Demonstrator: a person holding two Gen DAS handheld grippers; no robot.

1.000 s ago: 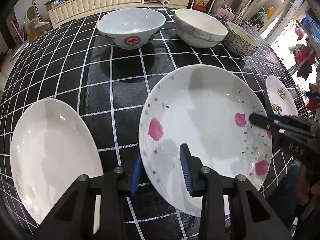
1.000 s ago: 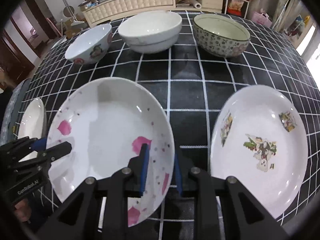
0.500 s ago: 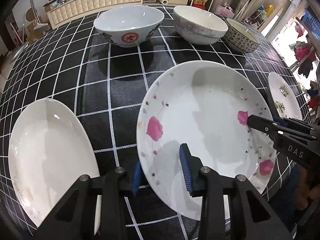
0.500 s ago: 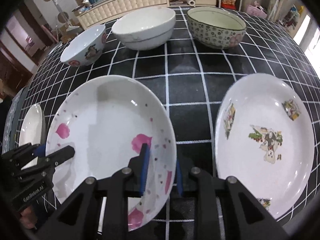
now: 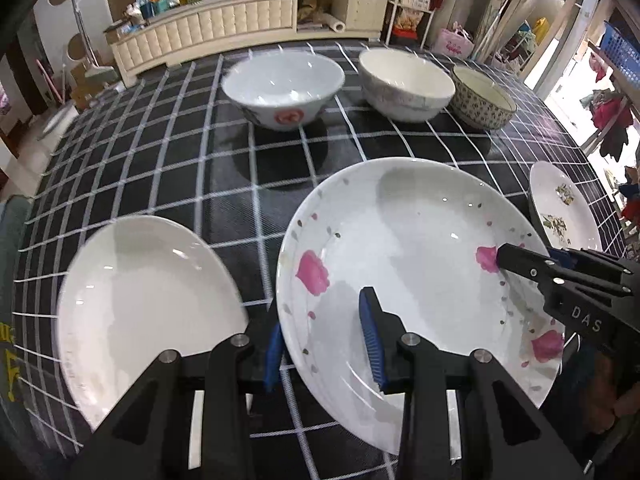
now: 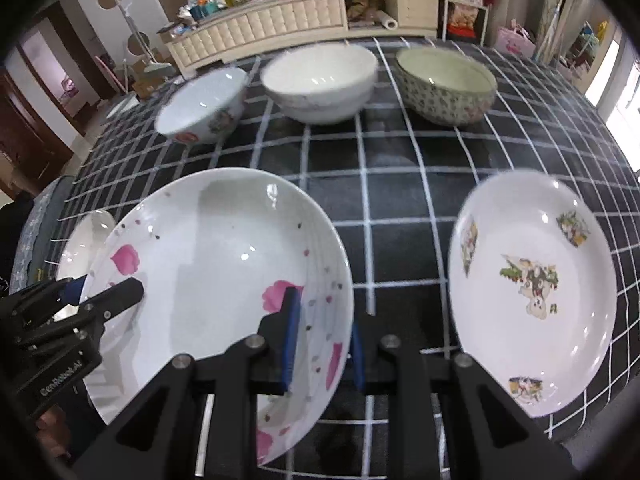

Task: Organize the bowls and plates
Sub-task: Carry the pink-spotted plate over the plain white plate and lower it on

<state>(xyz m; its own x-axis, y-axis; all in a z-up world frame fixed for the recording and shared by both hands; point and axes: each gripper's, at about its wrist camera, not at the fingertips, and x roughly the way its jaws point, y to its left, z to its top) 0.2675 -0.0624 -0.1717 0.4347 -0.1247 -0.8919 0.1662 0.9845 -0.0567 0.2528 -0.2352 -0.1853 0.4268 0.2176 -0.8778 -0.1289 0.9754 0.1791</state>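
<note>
It was a lived-in home, a dining or living room. Just ahead of the tools lay a round table (image 5: pixel 192 184) under a black cloth with a white grid, set with household plates and bowls. Beyond its far edge ran a long cream cabinet (image 5: pixel 224 28) with a tufted front, its top crowded with boxes, jars and packets. Farther right of the tools stood a white wire shelf (image 6: pixel 464 4), and clothes (image 5: pixel 610 120) hung by a bright doorway.
</note>
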